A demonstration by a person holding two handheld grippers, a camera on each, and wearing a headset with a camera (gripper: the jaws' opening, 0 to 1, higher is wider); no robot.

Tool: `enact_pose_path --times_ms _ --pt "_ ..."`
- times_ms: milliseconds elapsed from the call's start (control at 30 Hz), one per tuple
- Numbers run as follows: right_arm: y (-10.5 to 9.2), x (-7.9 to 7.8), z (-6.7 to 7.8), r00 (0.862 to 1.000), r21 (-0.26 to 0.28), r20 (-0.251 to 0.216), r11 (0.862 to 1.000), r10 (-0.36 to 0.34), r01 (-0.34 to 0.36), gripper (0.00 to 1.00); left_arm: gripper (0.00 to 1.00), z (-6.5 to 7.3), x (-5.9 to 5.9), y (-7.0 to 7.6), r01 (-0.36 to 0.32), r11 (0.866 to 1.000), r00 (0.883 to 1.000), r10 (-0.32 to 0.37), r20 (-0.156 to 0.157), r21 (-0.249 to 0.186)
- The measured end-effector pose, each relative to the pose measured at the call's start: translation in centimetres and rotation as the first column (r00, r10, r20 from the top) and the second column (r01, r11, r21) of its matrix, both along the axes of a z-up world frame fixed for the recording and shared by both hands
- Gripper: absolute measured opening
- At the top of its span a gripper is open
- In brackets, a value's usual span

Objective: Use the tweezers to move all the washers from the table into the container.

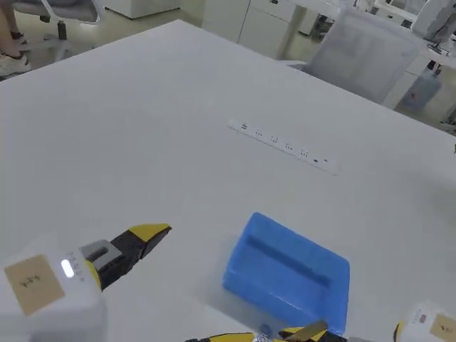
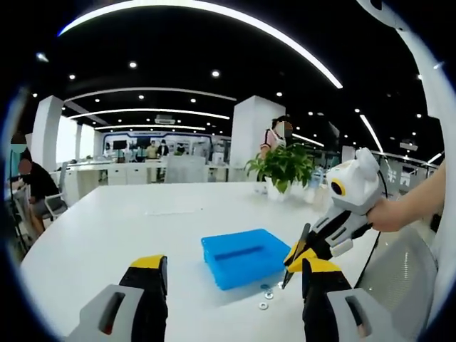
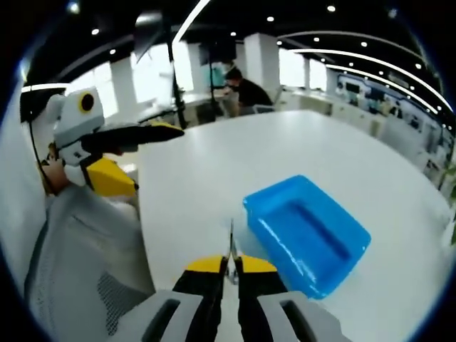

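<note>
White table (image 1: 142, 128) underneath everything. Blue container (image 1: 285, 274) near the close edge, flat on the tabletop, shallow, rectangular well facing up. Left gripper (image 1: 155, 232) low at left in head view, angled toward the container, well apart from it. Jaws spread wide in left gripper view, nothing between them. Right gripper (image 2: 308, 251) at the right of left gripper view, held in a hand (image 2: 390, 214), jaws pinched onto tweezers (image 2: 293, 262). Tweezers slanted down, tips close over the table beside the container's near corner. Small washers (image 2: 263, 306) lying on the table just in front of the container, outside it, near the tweezer tips; two made out clearly, too small to count further. Contact between tips and washers: cannot tell. In right gripper view, the same tweezers as a thin blade standing up from between the closed yellow-tipped jaws, container just ahead and to the right, left gripper off to the left and well apart. Power strip (image 1: 281, 146) farther back on the table, past the container. Potted plant (image 2: 285, 167) at the far table edge in left gripper view.
</note>
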State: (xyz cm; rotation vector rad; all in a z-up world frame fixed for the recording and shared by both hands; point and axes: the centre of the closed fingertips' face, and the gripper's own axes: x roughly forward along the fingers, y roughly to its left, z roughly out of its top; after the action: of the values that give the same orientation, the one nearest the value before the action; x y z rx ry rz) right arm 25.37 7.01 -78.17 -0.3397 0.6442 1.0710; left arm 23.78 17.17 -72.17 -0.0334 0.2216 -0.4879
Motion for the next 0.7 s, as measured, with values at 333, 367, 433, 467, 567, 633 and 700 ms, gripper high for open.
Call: enact_pose_path --times_ms 333,367,433,467,567,633,700 --pt "-1.5 4.0 3.1 0.993 0.061 0.054 0.993 -0.106 0.103 0.03 0.75 -0.4 -0.1 -0.1 -0.002 1.0 1.0 0.002 -0.025 0.002" --pt "-1.8 4.6 3.2 0.991 0.061 0.065 0.992 -0.117 0.113 0.03 0.75 -0.6 -0.1 -0.1 0.002 1.0 1.0 -0.002 -0.03 0.012" --pt "-2.5 6.0 3.0 0.985 0.055 0.076 0.987 -0.152 0.148 0.03 0.75 -0.7 -0.1 -0.1 0.008 0.999 0.999 -0.007 -0.032 0.031" --pt "-2.9 6.5 2.9 0.982 0.054 0.075 0.984 -0.176 0.172 0.03 0.75 -0.7 -0.1 -0.2 0.012 0.999 0.999 -0.01 -0.03 0.036" --pt "-3.9 8.2 2.2 0.969 0.056 0.057 0.97 -0.239 0.236 0.03 0.75 -0.9 -0.1 -0.2 0.014 0.999 0.999 -0.012 -0.037 0.046" --pt "-4.4 9.0 1.6 0.965 0.049 0.043 0.965 -0.258 0.256 0.03 0.75 -1.0 -0.1 -0.1 0.011 0.999 0.999 -0.009 -0.042 0.051" --pt "-4.9 9.5 1.0 0.963 0.037 0.034 0.963 -0.267 0.266 0.03 0.74 -1.1 -0.1 -0.1 0.012 0.998 0.999 -0.01 -0.046 0.057"
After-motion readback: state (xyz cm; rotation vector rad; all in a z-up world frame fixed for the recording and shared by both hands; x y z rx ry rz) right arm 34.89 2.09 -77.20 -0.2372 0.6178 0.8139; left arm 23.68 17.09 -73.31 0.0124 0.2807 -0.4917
